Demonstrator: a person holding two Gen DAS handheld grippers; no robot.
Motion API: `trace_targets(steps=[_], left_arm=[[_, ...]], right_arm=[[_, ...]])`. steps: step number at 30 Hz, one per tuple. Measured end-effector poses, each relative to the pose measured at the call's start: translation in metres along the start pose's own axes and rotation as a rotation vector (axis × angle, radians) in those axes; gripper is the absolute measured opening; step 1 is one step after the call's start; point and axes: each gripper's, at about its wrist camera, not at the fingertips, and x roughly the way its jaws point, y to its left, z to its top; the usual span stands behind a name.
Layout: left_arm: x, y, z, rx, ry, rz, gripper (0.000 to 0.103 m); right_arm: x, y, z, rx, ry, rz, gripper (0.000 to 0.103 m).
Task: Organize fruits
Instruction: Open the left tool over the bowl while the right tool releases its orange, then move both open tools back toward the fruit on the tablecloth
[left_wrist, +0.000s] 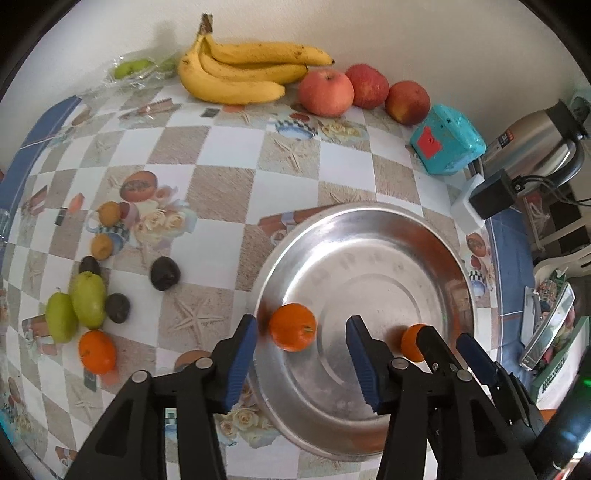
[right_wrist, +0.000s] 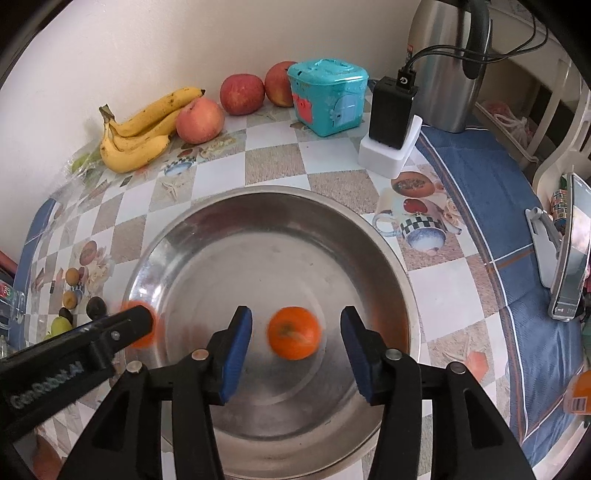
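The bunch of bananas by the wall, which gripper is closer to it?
Left. The left gripper is at the basin's banana-side edge; the right gripper is farther from the bananas.

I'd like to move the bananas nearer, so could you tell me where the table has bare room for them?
The widest free patch is the checkered cloth between the bananas, the metal bowl and the left fruit cluster. The strip before the apples and teal box is narrower. It is crowded around the pears, dark fruits and loose orange.
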Motion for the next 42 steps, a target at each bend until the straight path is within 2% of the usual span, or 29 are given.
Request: trace_targets(steps=[5, 9, 10, 13, 16, 19, 20, 22, 27, 33, 37, 39, 40, 41, 42], left_arm=[[-0.013, 0.013, -0.002, -0.020, -0.029, 0.027, 0.063], [-0.016, 0.033, -0.005, -0.043, -0.037, 0.115, 0.065], [-0.016, 0.039, -0.006, -0.050, -0.040, 0.150, 0.065], [-0.016, 0.058, -0.012, -0.055, -0.046, 0.319, 0.065], [-0.017, 0.079, -0.018, -0.073, -0.055, 0.382, 0.065], [-0.020, 0.096, -0.023, -0.062, -0.083, 0.485, 0.065], [-0.023, 0.102, -0.025, -0.048, -0.102, 0.543, 0.065], [-0.025, 0.113, -0.028, -0.045, -0.117, 0.582, 0.065], [-0.030, 0.136, -0.034, -0.082, -0.115, 0.581, 0.065], [-0.033, 0.148, -0.041, -0.119, -0.112, 0.539, 0.065], [-0.028, 0.154, -0.043, -0.145, -0.108, 0.518, 0.086], [-0.024, 0.159, -0.045, -0.164, -0.101, 0.506, 0.091], [-0.022, 0.162, -0.045, -0.171, -0.096, 0.501, 0.093], [-0.019, 0.164, -0.046, -0.182, -0.083, 0.495, 0.096], [-0.017, 0.167, -0.046, -0.191, -0.071, 0.490, 0.098]], right_arm=[[-0.007, 0.002, -0.003, -0.006, -0.005, 0.008, 0.051], [-0.010, 0.008, -0.008, -0.018, -0.005, 0.014, 0.051], [-0.011, 0.010, -0.010, -0.021, -0.004, 0.015, 0.051], [-0.013, 0.018, -0.015, -0.035, 0.000, 0.022, 0.051], [-0.015, 0.025, -0.019, -0.050, 0.003, 0.029, 0.051], [-0.016, 0.033, -0.023, -0.068, 0.008, 0.031, 0.051], [-0.017, 0.036, -0.024, -0.074, 0.010, 0.033, 0.051], [-0.018, 0.042, -0.027, -0.086, 0.015, 0.038, 0.051], [-0.024, 0.054, -0.029, -0.118, 0.009, 0.039, 0.051], [-0.027, 0.069, -0.032, -0.156, 0.004, 0.041, 0.051], [-0.024, 0.076, -0.034, -0.180, 0.004, 0.033, 0.051], [-0.021, 0.077, -0.034, -0.180, 0.001, 0.027, 0.066], [-0.019, 0.077, -0.034, -0.173, -0.002, 0.022, 0.079], [-0.018, 0.076, -0.034, -0.165, -0.004, 0.020, 0.084], [-0.017, 0.076, -0.034, -0.162, -0.002, 0.020, 0.084]])
